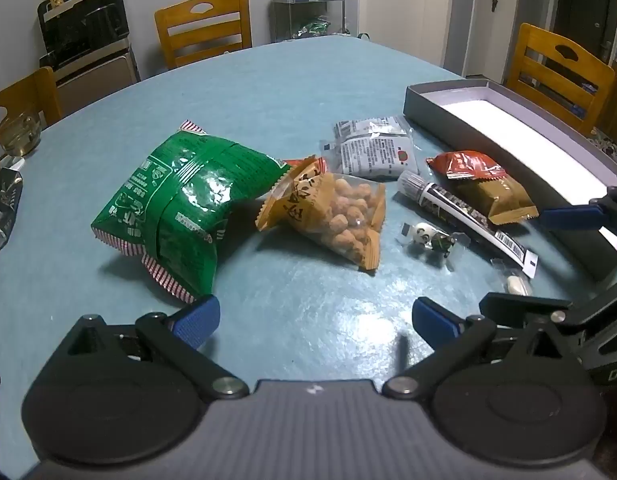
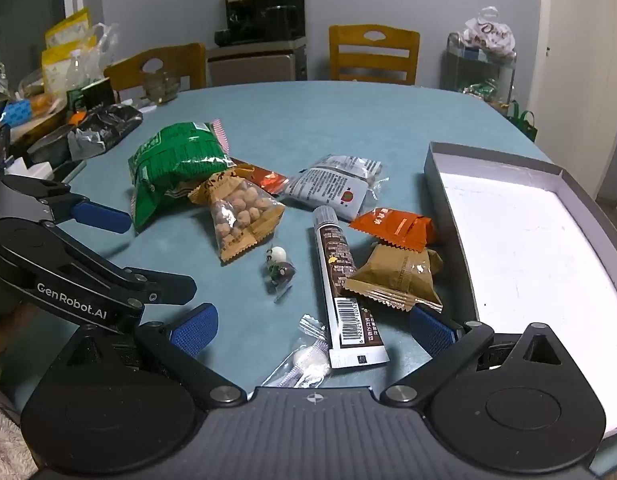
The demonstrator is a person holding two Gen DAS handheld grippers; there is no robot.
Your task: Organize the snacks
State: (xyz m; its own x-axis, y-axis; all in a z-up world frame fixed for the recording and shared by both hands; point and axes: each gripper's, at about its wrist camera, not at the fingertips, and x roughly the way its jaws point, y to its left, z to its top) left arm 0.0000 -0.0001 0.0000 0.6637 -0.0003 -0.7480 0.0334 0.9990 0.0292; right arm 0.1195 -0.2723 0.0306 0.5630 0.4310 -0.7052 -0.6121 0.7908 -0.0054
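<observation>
Snacks lie scattered on a blue table (image 1: 268,88): a big green bag (image 1: 180,204), a clear orange bag of coated nuts (image 1: 336,212), a grey packet (image 1: 372,148), a long tube-shaped pack (image 2: 344,280), a brown packet (image 2: 396,276) and an orange packet (image 2: 396,226). Small wrapped candies (image 2: 278,266) lie in the middle. An empty grey box (image 2: 528,240) stands to the right. My left gripper (image 1: 314,320) is open and empty just in front of the green bag. My right gripper (image 2: 314,330) is open over the near end of the tube pack.
A clear wrapper with a white candy (image 2: 308,360) lies near my right gripper. Wooden chairs (image 2: 372,52) stand around the table. Clutter and a dark bag (image 2: 104,128) sit at the table's left edge. A coffee machine (image 2: 264,8) stands behind.
</observation>
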